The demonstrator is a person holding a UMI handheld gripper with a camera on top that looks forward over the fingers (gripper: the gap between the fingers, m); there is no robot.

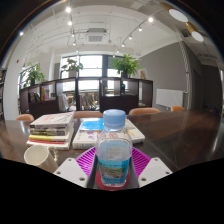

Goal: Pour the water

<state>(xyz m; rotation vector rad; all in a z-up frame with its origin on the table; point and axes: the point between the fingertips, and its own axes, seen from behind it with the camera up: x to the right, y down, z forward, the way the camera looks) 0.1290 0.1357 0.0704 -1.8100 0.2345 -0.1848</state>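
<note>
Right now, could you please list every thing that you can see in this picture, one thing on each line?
Clear plastic water bottle with light blue cap: one, transparent, upright between the fingers.
Dark table: one, dark brown, under everything.
Stack of books: one, mixed colours, beyond the fingers, beside the bottle.
Open flat white book or paper: one, white with a blue patch, behind the bottle.
Pale round cup: one, cream, in front of the book stack.
Potted plants: at least three, green, by the windows.
Hand-held gripper: one, white fingers with magenta pads, around the bottle.
</note>
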